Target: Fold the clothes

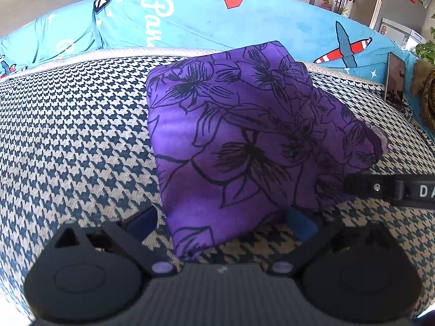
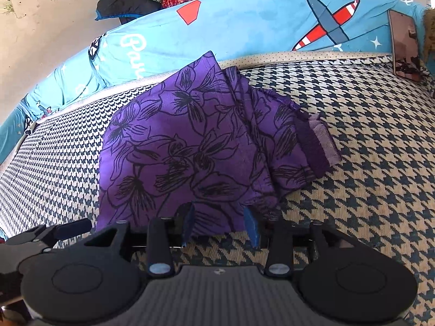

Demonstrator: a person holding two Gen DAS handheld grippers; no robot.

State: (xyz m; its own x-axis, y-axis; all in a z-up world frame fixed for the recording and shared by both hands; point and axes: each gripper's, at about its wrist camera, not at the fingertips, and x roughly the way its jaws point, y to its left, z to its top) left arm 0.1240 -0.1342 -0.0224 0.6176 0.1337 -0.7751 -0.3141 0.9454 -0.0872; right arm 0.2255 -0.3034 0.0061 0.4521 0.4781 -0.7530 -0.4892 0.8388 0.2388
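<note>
Houndstooth bedding [image 1: 68, 149] is spread beneath both claws. Straight ahead of the released left claw [image 1: 221, 221], the folded purple garment [image 1: 239, 135] is laid; its near edge sits between the right claw [image 2: 220, 222], also released.

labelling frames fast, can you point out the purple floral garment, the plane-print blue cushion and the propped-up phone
purple floral garment [image 1: 239, 141], left wrist view, middle of folded top.
plane-print blue cushion [image 2: 244, 27], right wrist view, plain blue face.
propped-up phone [image 2: 405, 43], right wrist view, screen.

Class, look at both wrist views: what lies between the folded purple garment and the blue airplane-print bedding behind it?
Only a strip of houndstooth cover and its pale dotted edge separate the purple garment from the blue bedding; nothing else lies there. The right wrist view shows it best.
</note>
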